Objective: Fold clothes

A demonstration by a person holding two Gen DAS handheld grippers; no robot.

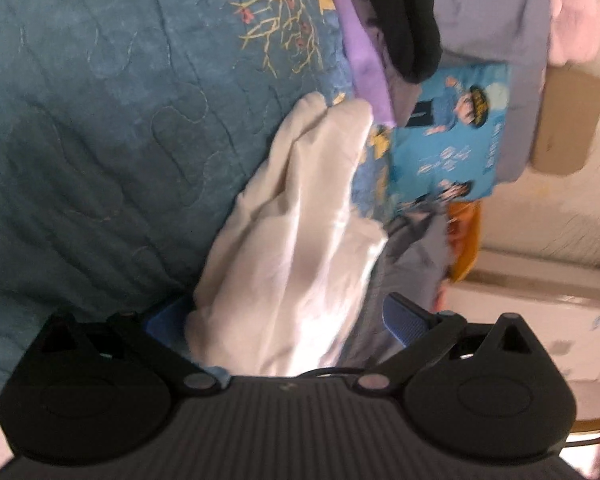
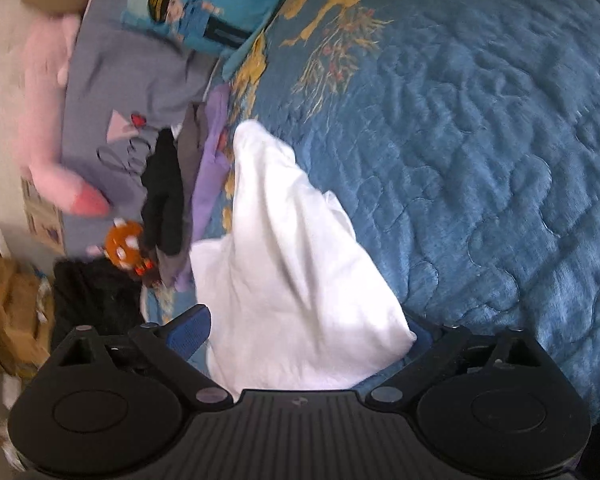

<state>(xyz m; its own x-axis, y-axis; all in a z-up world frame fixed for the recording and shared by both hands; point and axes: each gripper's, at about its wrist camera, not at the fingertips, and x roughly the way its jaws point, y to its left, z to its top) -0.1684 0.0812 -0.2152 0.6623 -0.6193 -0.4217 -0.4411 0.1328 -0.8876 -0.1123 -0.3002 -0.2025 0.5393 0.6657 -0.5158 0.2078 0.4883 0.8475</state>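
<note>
A white garment [image 1: 300, 220] lies bunched in a long heap on the blue quilted bedspread [image 1: 100, 120]. In the left wrist view it runs up from between the jaws of my left gripper [image 1: 284, 312]. The blue pads [image 1: 404, 316] stand wide apart, and the left pad is partly hidden under the cloth. In the right wrist view the same white garment [image 2: 284, 240] lies between the wide-spread jaws of my right gripper [image 2: 304, 328]. Its left pad [image 2: 192, 328] is clear of the fabric and its right pad is mostly covered. Neither gripper pinches the cloth.
A pile of purple [image 2: 212, 152], black [image 2: 164, 200] and grey [image 2: 132, 80] clothes lies beside the white garment. Near it are a cartoon-print pillow [image 2: 204, 8], a pink plush toy [image 2: 44, 120] and an orange toy [image 2: 124, 244]. Cardboard boxes [image 2: 4, 312] stand off the bed. The bedspread [image 2: 480, 140] stretches wide.
</note>
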